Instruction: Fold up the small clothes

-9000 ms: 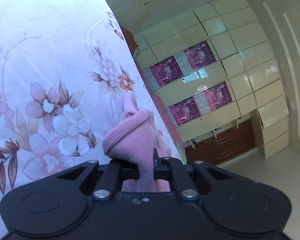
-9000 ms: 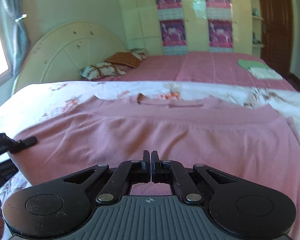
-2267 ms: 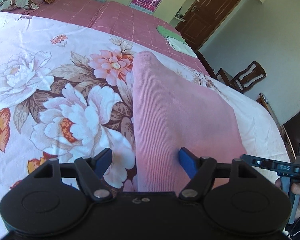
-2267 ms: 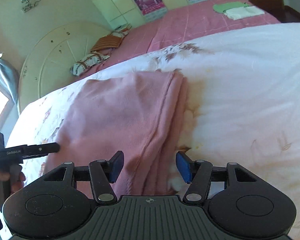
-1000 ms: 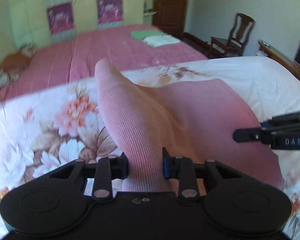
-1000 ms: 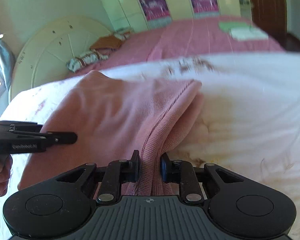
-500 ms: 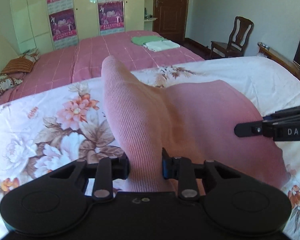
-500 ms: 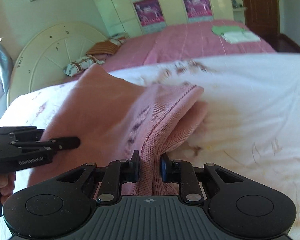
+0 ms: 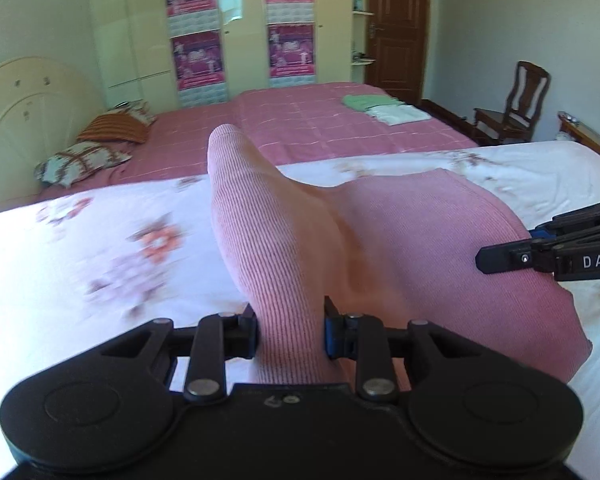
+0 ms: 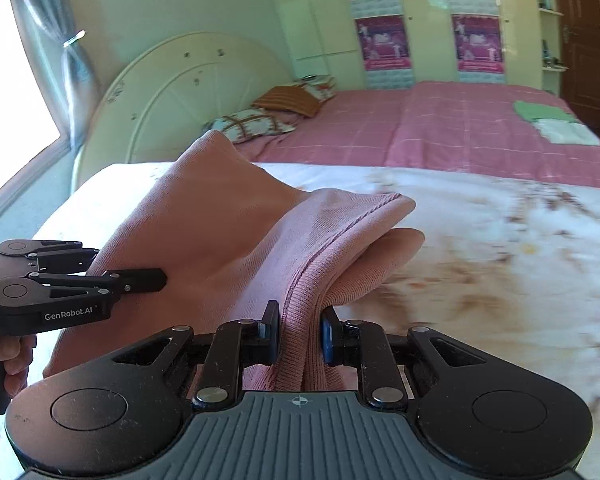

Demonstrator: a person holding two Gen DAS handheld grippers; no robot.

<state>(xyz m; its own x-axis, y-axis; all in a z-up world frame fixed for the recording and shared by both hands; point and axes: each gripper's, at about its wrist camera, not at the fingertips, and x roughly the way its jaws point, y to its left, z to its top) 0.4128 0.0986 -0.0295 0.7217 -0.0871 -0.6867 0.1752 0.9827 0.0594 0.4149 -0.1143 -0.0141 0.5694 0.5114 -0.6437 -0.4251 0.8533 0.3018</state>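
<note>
One pink knit garment [image 9: 400, 248] is in hand, and you hold it by two points: your left tongs [image 9: 290, 332] are clamped on a thick ribbed fold at one corner, and your right tongs [image 10: 298, 332] are clamped on the bunched hem layers at the other. The cloth rises off the floral bedspread [image 9: 100, 248] between the two grips, with its far part humped up and the rest sagging back onto the bed.

You look to be midway through a fold, carrying the held edge over the part that lies on the spread. The next move calls for both grips travelling together at the same height, so the edge stays straight, then lowering it squarely onto the far edge before you let go. The layers under the lifted cloth are hidden, so how many folds are already in it is probably not something you can read from here.

Counted: one garment held, two tongs, two beds, with the pink-covered bed [image 10: 480, 128] beyond carrying two pillows [image 10: 256, 124] and two folded pieces, one green [image 9: 366, 101] and one white [image 9: 400, 114].
</note>
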